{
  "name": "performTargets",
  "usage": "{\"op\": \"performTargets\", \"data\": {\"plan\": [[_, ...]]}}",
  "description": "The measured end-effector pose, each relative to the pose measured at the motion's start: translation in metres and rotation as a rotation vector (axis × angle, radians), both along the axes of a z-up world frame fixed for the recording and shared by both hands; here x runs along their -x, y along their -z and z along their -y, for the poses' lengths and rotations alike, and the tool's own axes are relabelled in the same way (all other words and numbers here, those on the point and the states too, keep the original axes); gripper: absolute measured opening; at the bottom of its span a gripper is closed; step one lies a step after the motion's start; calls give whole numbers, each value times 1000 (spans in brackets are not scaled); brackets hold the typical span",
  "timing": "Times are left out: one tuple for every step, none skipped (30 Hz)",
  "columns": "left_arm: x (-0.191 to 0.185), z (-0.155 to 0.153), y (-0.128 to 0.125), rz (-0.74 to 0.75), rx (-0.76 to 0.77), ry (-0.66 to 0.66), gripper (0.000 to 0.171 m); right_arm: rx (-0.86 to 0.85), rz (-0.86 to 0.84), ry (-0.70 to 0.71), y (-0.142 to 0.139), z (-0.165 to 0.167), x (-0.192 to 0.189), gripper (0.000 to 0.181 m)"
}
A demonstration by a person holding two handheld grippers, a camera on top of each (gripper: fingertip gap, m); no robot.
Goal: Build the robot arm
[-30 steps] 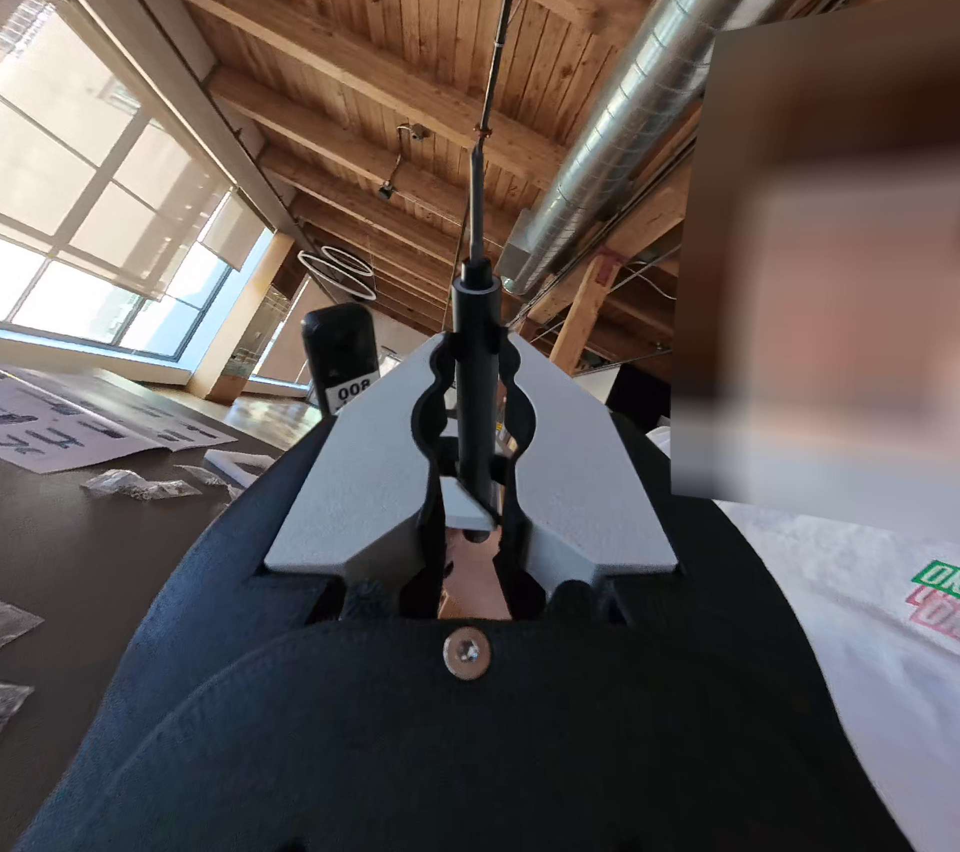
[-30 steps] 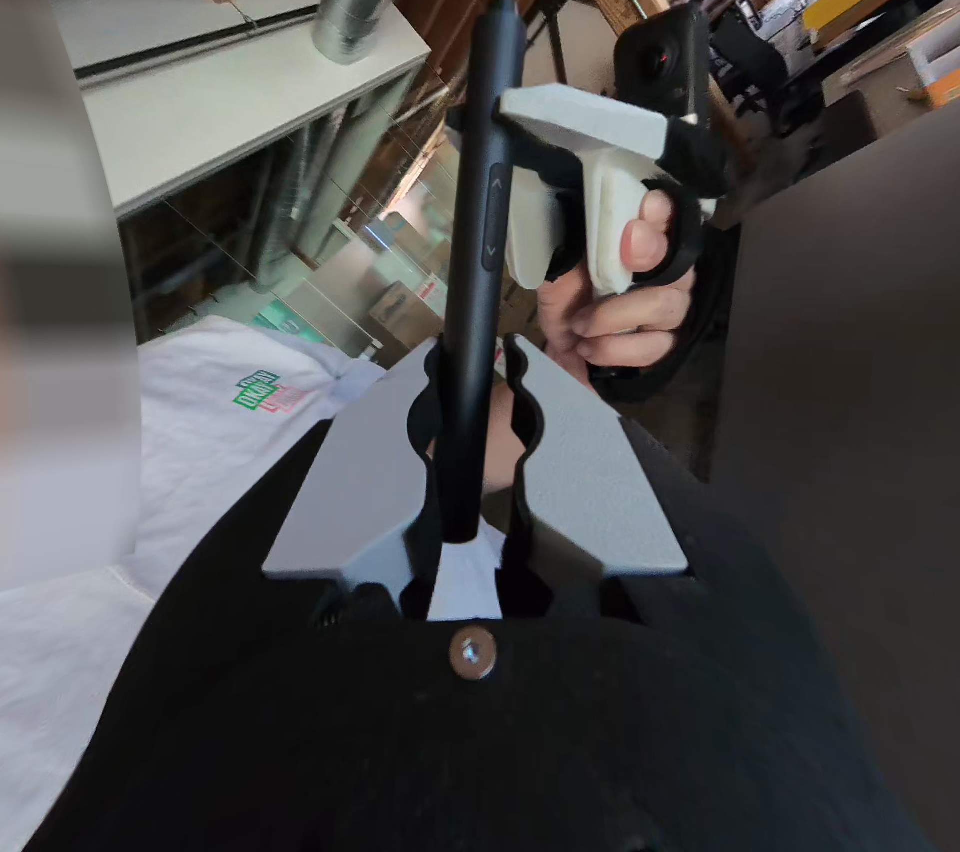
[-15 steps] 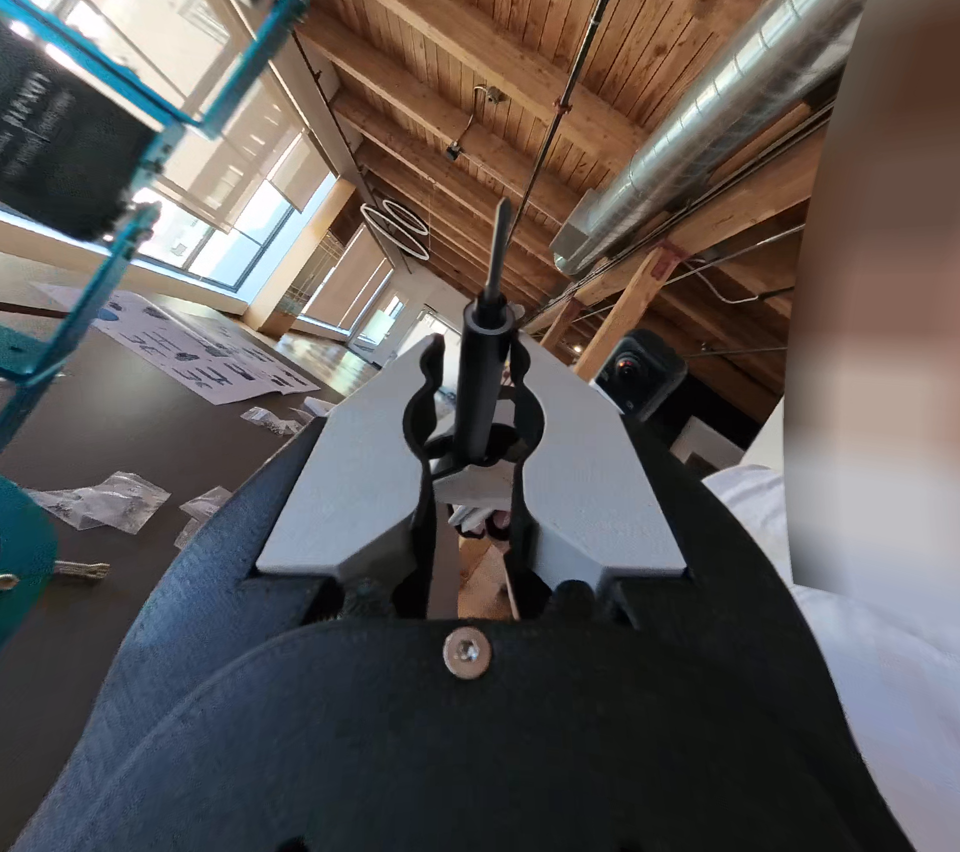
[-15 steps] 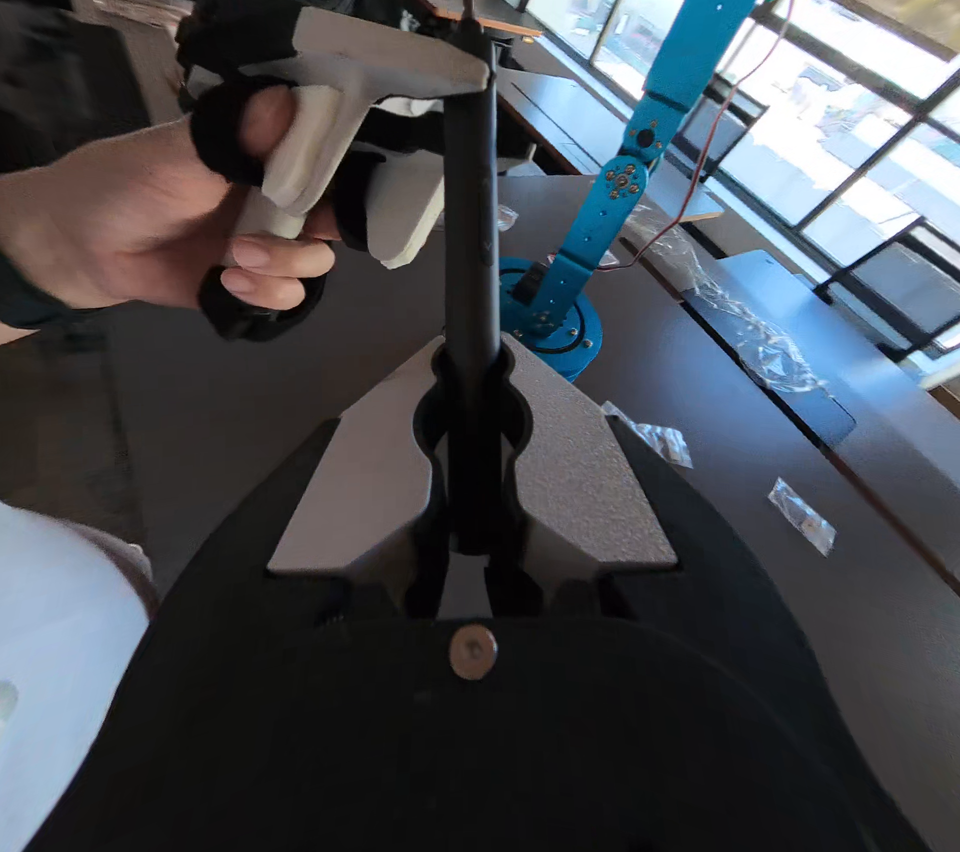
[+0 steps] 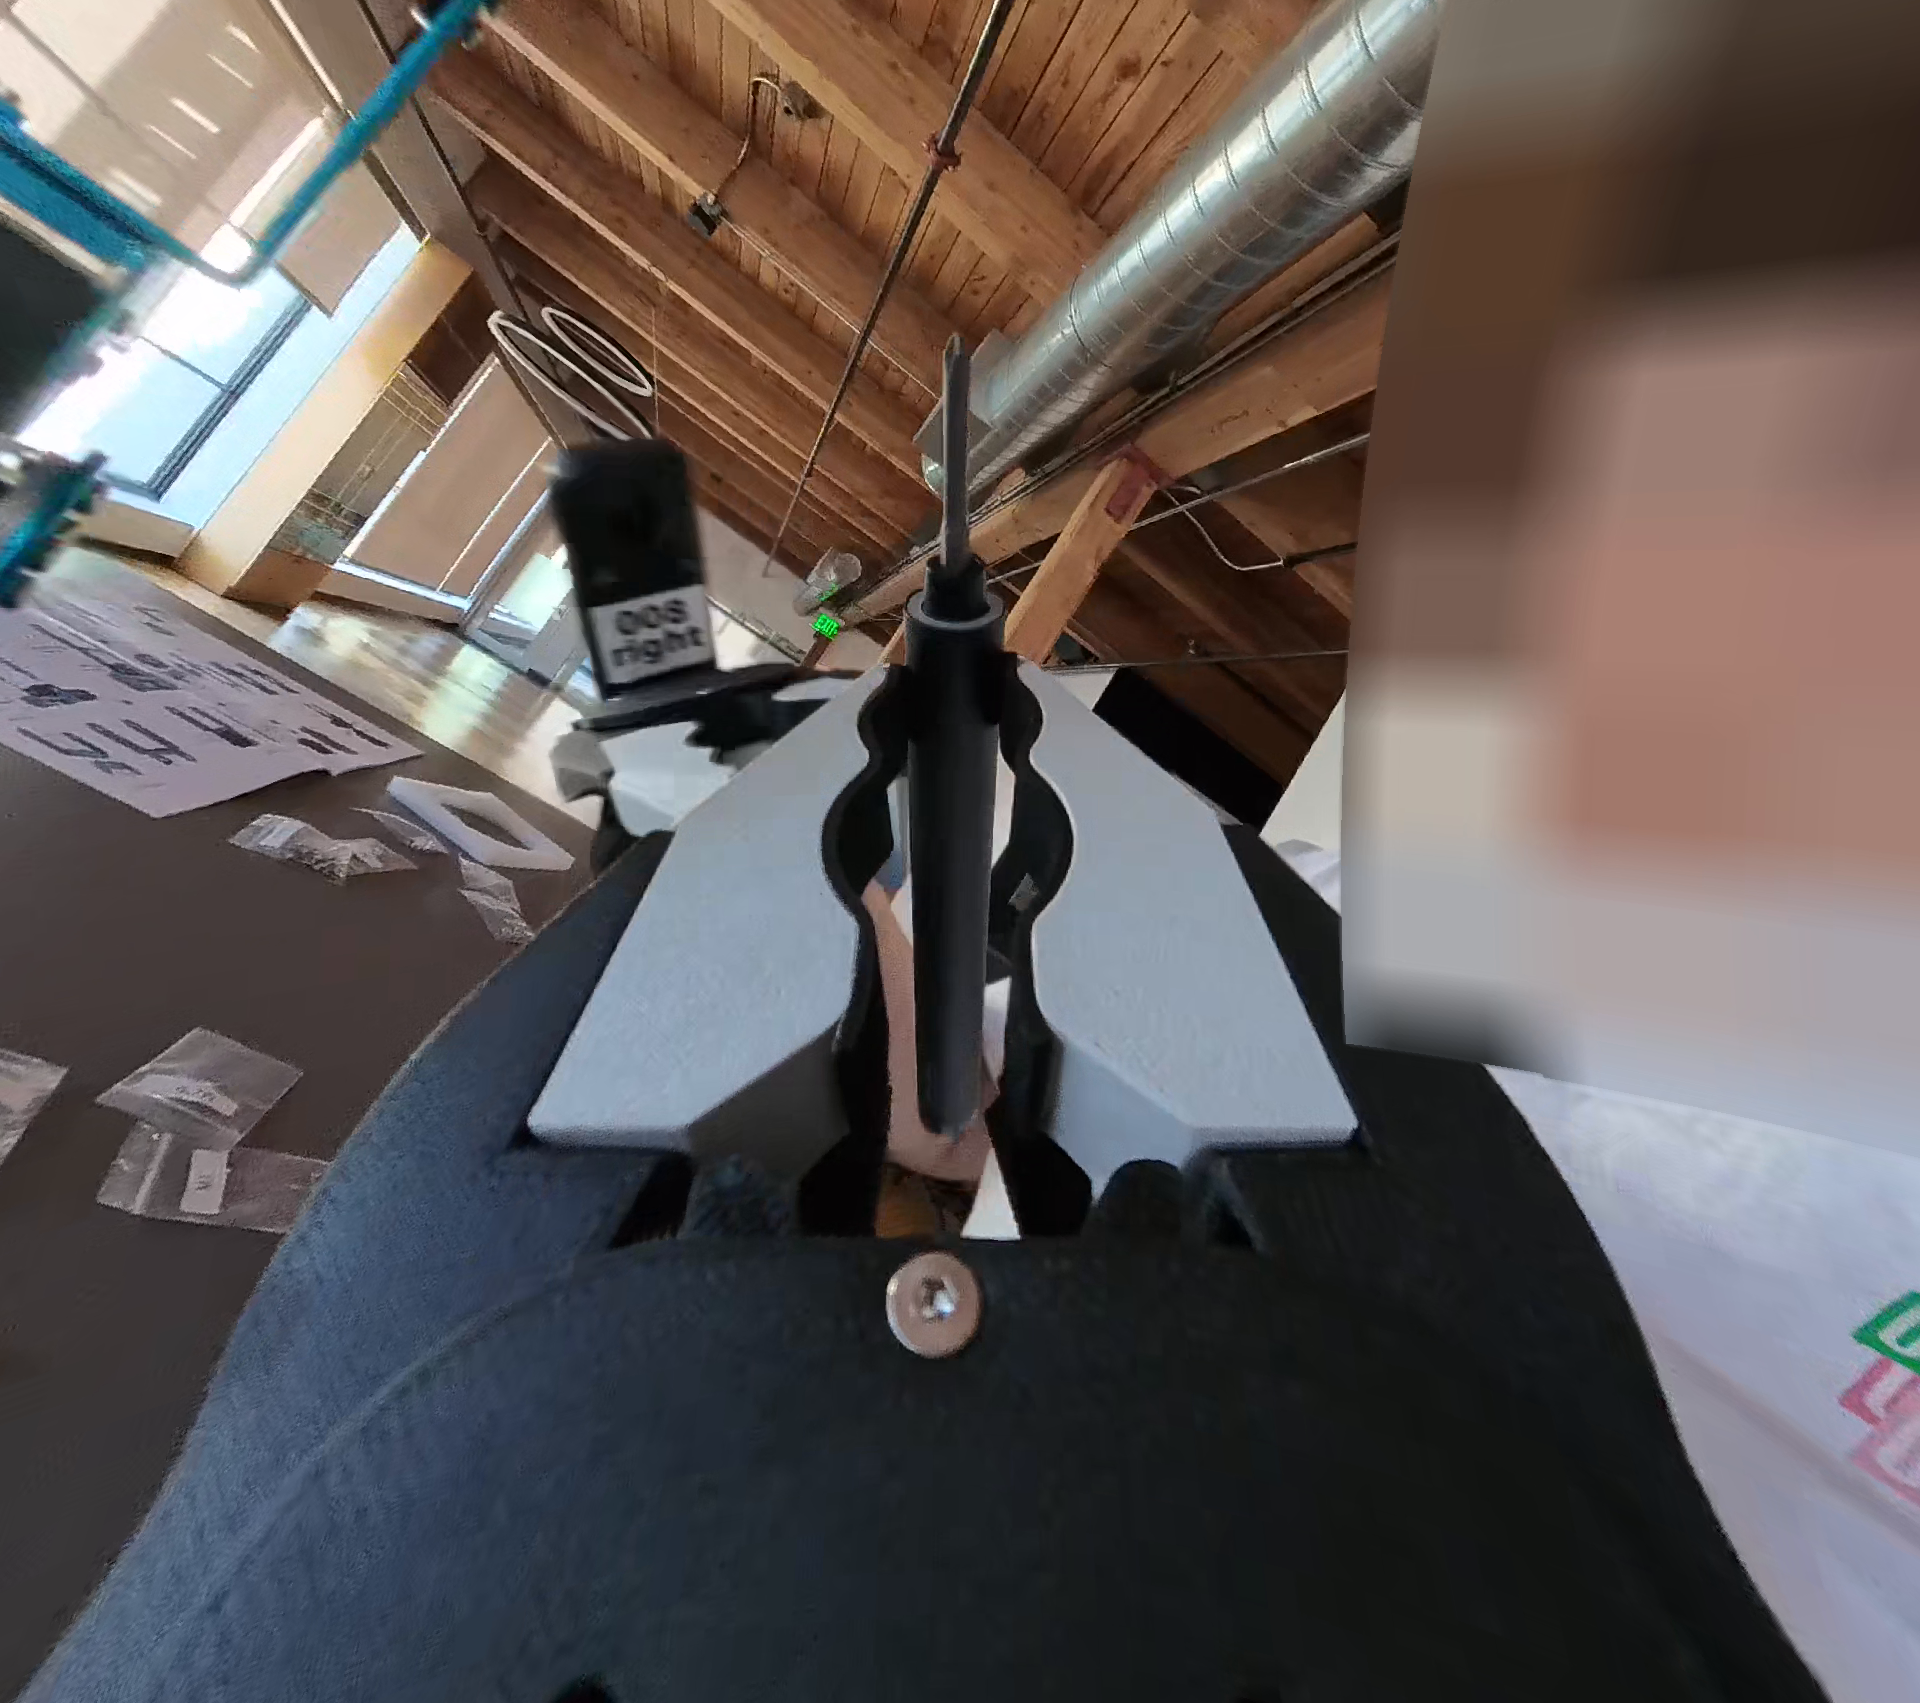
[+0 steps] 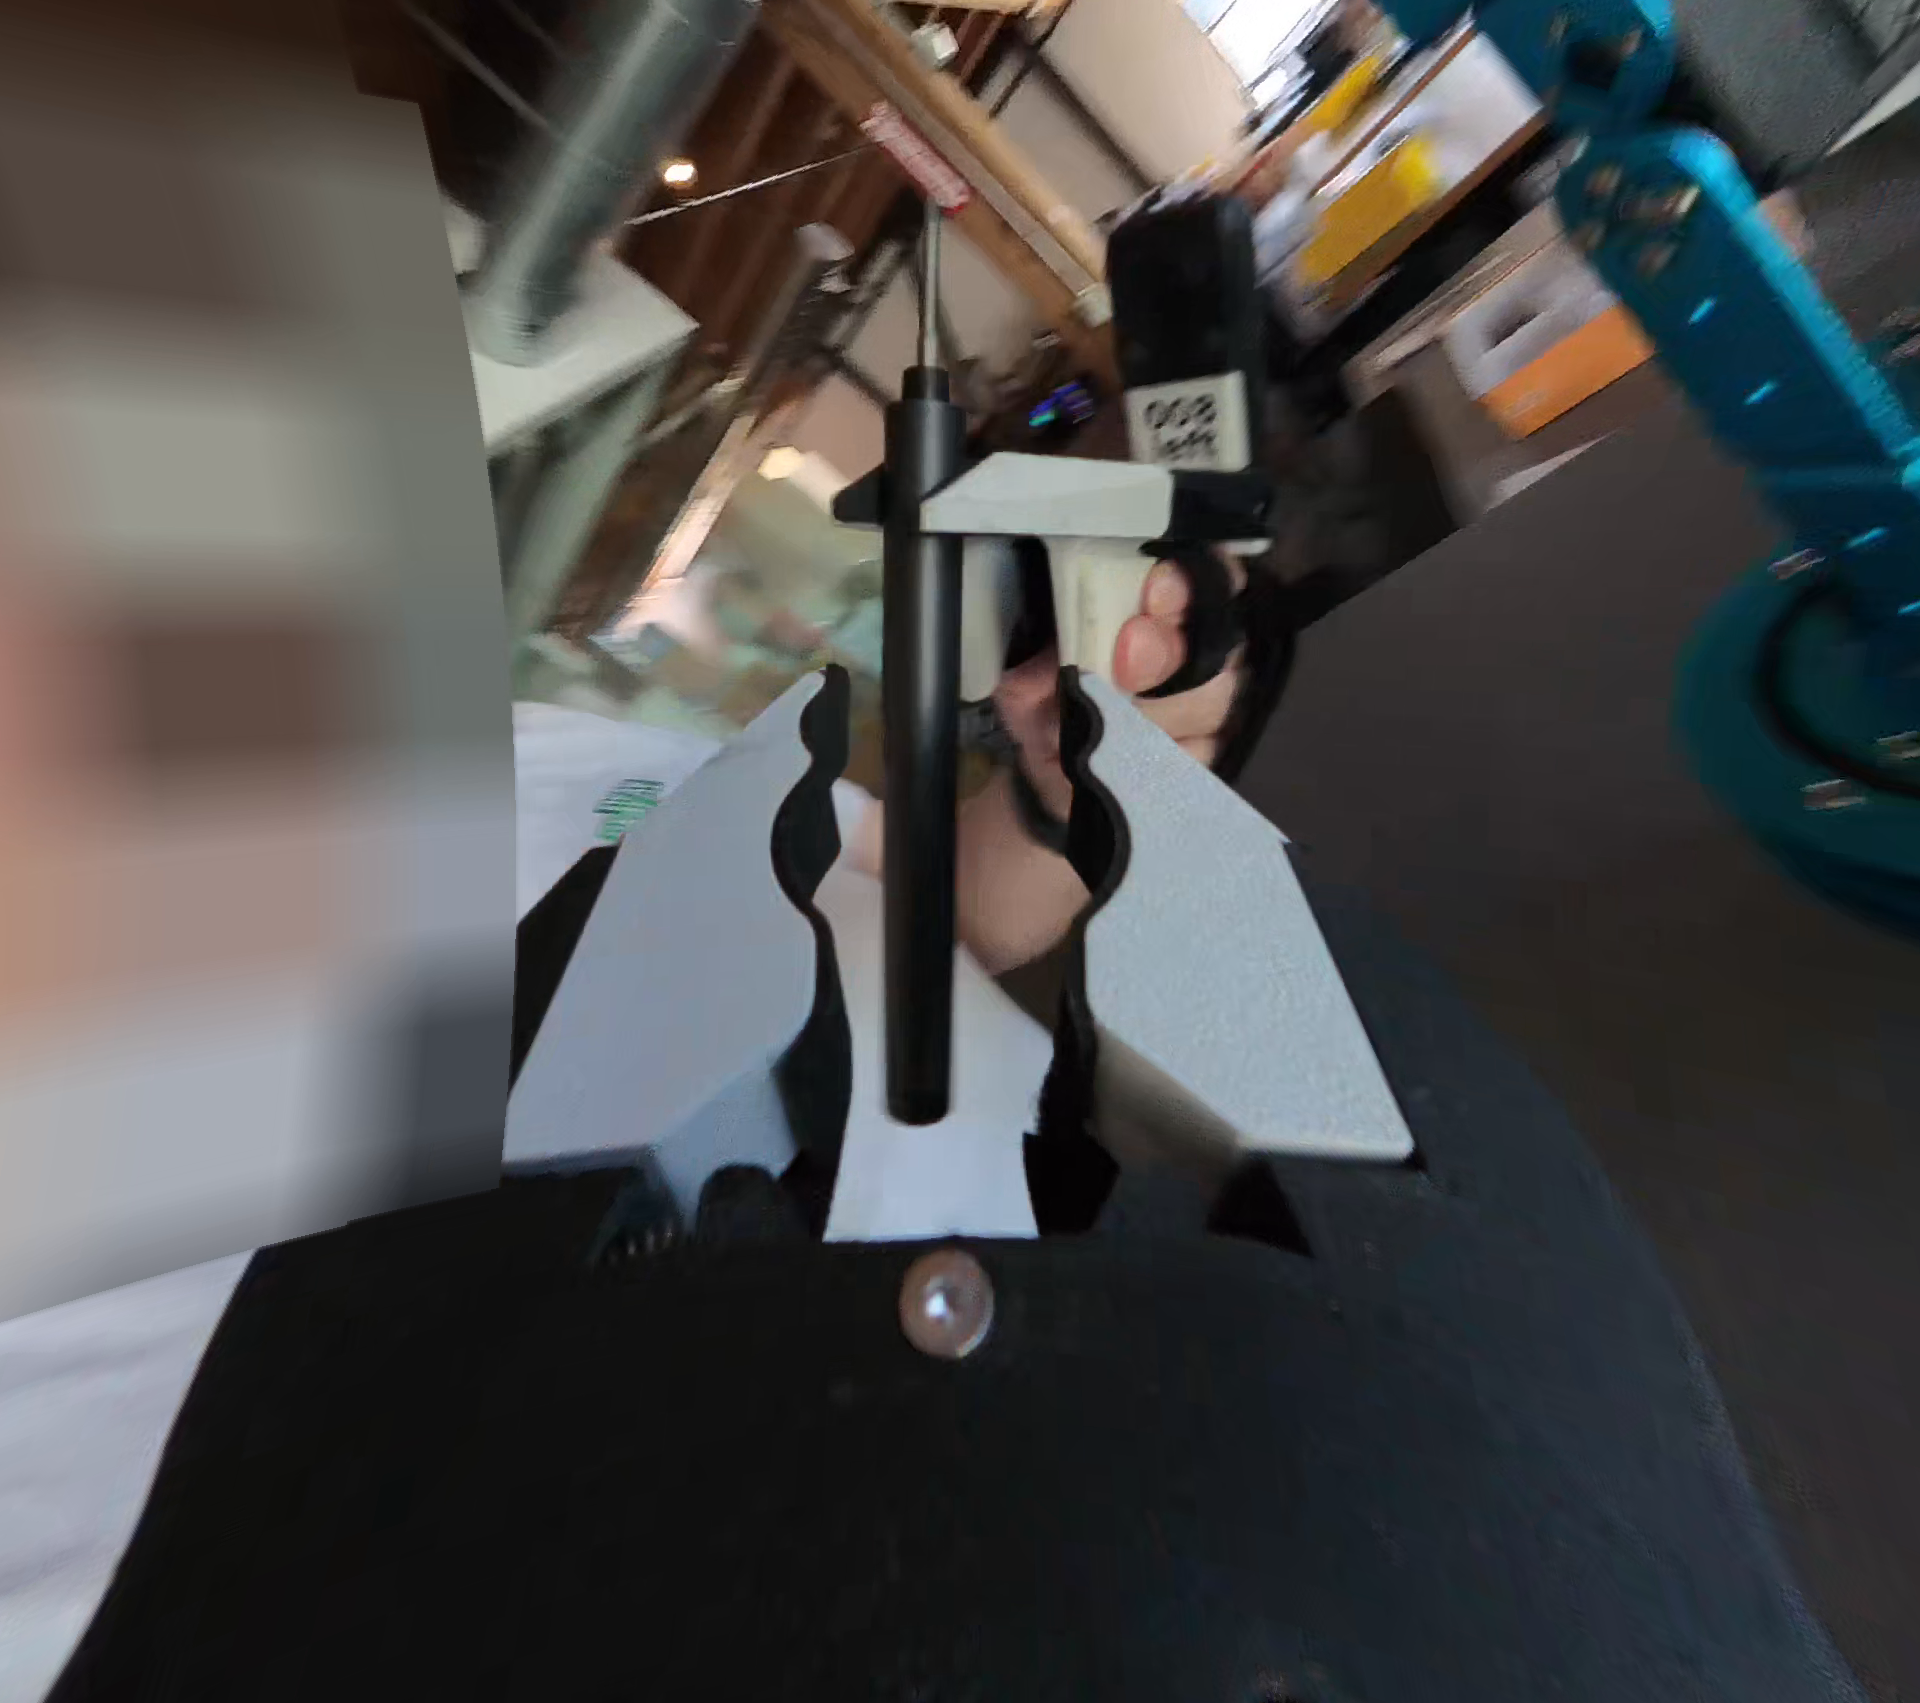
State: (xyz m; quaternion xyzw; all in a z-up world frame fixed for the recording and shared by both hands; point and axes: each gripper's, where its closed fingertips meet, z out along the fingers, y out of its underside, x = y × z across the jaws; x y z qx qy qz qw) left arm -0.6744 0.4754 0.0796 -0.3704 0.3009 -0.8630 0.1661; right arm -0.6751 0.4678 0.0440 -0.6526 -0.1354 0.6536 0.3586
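Observation:
A black pen-shaped screwdriver (image 5: pixel 940 874) with a thin bit stands upright between my left gripper's (image 5: pixel 951 687) grey fingers, which are shut on its upper shaft. In the right wrist view the same screwdriver (image 6: pixel 920 822) hangs in the gap of my right gripper (image 6: pixel 951 682), whose jaws stand apart and clear of it. The left gripper (image 6: pixel 1039 500) shows there too, clamped on the shaft higher up, held by a hand (image 6: pixel 1153 656). The right gripper's black camera block (image 5: pixel 634 552) shows behind in the left wrist view.
A blue robot arm (image 6: pixel 1683 126) on a round base (image 6: pixel 1829 718) stands to the right on the dark table (image 5: pixel 156 926). Small plastic bags (image 5: pixel 197 1082), a printed sheet (image 5: pixel 156 718) and a white foam piece (image 5: pixel 468 822) lie on it. A person in a white shirt (image 5: pixel 1714 1290) is close by. Only a small space, under 4 cm, lies between the two pairs of fingers.
My right gripper has opened and let go of the screwdriver. The left gripper stays shut on it. Both views have swung round.

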Motion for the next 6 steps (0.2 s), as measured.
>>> {"op": "performTargets", "data": {"plan": [[-3,2,-1,-6,-5,0,16,52,-49,-65,-1,2,2,41],[-6,3,-1,-10,-9,-4,16,78,-79,-109,-3,4,4,39],[-8,6,-2,-10,-14,-9,16,79,-69,-116,0,2,5,37],[-10,7,-3,-8,-16,-17,16,64,-39,-120,4,1,6,38],[-12,8,-4,-2,-12,-28,16,53,-42,-138,4,2,8,39],[-13,10,-5,5,-4,-30,16,55,-81,-171,-1,5,8,37]]}}
